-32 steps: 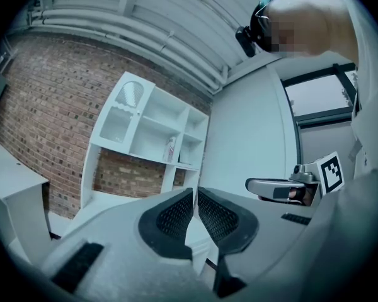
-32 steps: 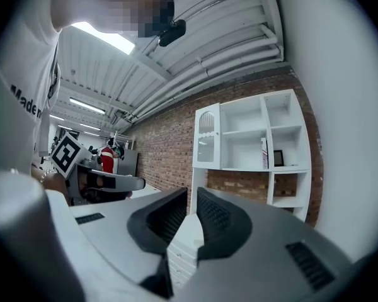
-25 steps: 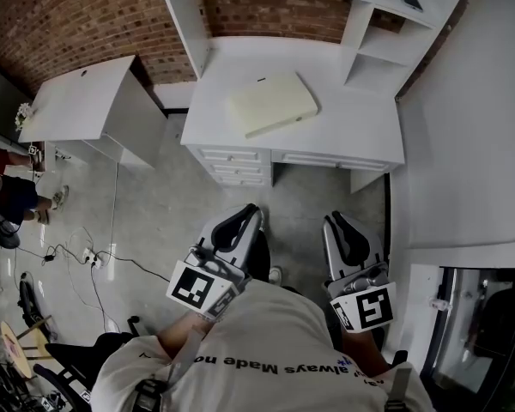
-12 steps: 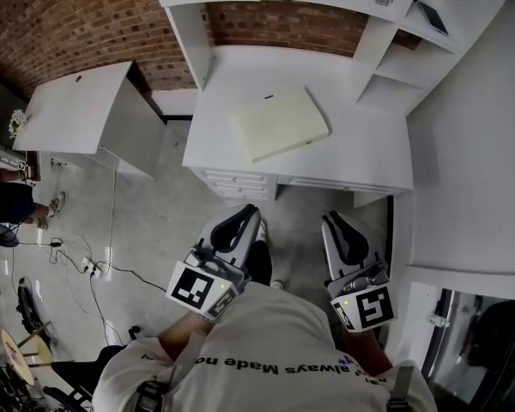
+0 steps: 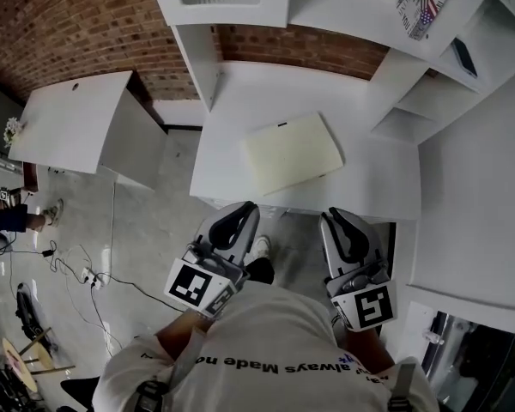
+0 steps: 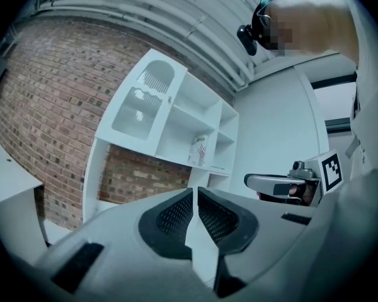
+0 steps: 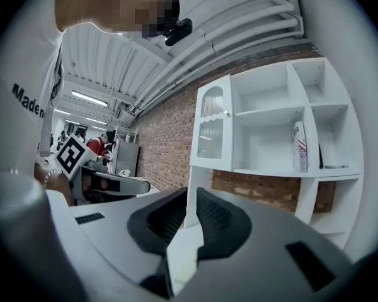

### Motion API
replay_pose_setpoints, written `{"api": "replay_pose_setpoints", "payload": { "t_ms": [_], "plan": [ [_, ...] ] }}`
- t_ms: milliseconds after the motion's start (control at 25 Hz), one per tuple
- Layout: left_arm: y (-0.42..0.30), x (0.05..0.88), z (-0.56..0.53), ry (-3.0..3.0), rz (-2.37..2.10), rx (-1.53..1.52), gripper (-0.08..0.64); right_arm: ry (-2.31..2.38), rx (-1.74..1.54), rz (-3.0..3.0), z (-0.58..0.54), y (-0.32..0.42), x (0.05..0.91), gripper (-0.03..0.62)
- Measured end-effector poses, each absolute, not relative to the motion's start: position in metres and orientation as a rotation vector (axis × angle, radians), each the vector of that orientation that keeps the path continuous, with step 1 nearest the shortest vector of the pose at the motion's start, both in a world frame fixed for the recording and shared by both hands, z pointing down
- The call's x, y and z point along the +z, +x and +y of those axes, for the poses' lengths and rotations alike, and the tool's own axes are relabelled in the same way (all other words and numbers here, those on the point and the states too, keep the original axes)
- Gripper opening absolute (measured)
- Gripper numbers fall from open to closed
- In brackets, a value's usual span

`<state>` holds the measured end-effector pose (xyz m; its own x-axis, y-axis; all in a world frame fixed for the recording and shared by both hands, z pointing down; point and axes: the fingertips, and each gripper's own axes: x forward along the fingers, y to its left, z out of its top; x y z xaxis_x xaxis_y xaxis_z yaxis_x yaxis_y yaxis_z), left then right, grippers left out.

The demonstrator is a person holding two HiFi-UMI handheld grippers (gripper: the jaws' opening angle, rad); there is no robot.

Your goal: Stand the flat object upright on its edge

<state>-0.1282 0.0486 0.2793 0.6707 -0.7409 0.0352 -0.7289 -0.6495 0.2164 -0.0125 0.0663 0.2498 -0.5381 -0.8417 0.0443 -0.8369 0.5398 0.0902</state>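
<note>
1. A white desk (image 5: 232, 93) fills the middle of the head view. A flat cream pad (image 5: 292, 153) lies face down near the middle of the worktop. It is slightly turned and sits a little closer to the front edge than to the back.
2. Bare worktop surrounds the pad on all four sides, with the most room toward the back edge.
3. The left gripper (image 5: 237, 219) and right gripper (image 5: 343, 228) sit side by side at the front edge, clear of the pad. Each has its jaws closed together and holds nothing.
4. White shelves (image 5: 421, 101) rise along the right edge and the back right corner, and a printed packet (image 5: 425, 3) stands on one of them.
5. A second white table (image 5: 69, 123) stands left of the desk, against a brick wall (image 5: 60, 24). Loose cables (image 5: 77, 264) lie on the floor nearby.
</note>
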Motion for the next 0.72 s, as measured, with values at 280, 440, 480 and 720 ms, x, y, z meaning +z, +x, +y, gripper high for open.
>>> {"api": "replay_pose_setpoints", "payload": {
  "t_ms": [280,440,480,720],
  "plan": [
    [-0.142,0.280,-0.006,2.667,-1.177,-0.081,0.028,1.467,-0.096,-2.685,0.010,-0.029,0.248,0.027],
    [-0.140,0.286,-0.028,2.659,-1.169,-0.070,0.028,1.462,-0.086,-2.682,-0.013,-0.028,0.253,0.028],
    [-0.138,0.289,-0.032,2.656,-1.168,-0.067,0.028,1.463,-0.088,-2.682,-0.018,-0.027,0.254,0.028],
    [-0.128,0.294,-0.058,2.637,-1.167,-0.044,0.028,1.457,-0.088,-2.678,-0.044,-0.014,0.257,0.028]
  ]
}}
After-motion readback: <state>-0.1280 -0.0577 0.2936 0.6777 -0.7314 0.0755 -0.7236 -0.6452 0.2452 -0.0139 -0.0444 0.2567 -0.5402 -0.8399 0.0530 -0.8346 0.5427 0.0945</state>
